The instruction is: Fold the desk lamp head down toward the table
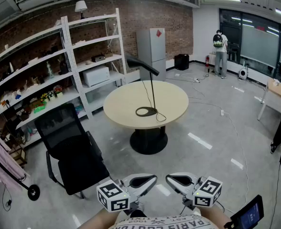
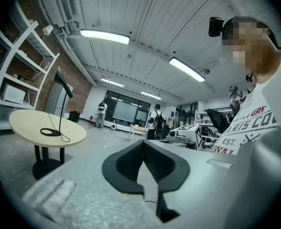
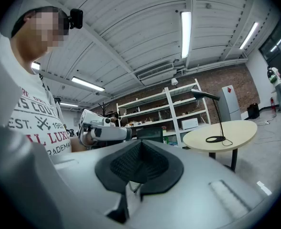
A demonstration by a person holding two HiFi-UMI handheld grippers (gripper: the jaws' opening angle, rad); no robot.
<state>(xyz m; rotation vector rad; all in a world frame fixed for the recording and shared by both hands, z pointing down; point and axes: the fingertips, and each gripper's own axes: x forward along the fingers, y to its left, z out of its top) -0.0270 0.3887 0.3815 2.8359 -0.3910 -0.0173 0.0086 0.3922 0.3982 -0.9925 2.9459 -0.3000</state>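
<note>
Looking down from the head view, we see the desk lamp (image 1: pixel 152 92) standing on the round, pale table (image 1: pixel 124 106), well apart from us across the grey floor. It is black, with a flat ring-shaped base (image 1: pixel 146 111), a thin upright stem and a long slim head (image 1: pixel 141 65) that slants up and away from the top of the stem, raised high above the tabletop. A thin cord (image 1: pixel 160 117) loops beside the base. A black office chair (image 1: pixel 71 147) stands near the table, between it and us. At the bottom edge, the left tool (image 1: pixel 147 180) and the right tool (image 1: pixel 176 180) are held side by side, close to our body and far from the lamp. In the left gripper view, the left tool (image 2: pixel 143 147) has its dark pads pressed together with nothing between them; the lamp (image 2: pixel 60 109) shows small at the left on the table (image 2: pixel 26 123), its head tilted upward. In the right gripper view, the right tool (image 3: pixel 139 149) is likewise pressed together and empty, and the lamp (image 3: pixel 219 118) stands at the right on the table (image 3: pixel 238 130), its head reaching out sideways from the stem top.
</note>
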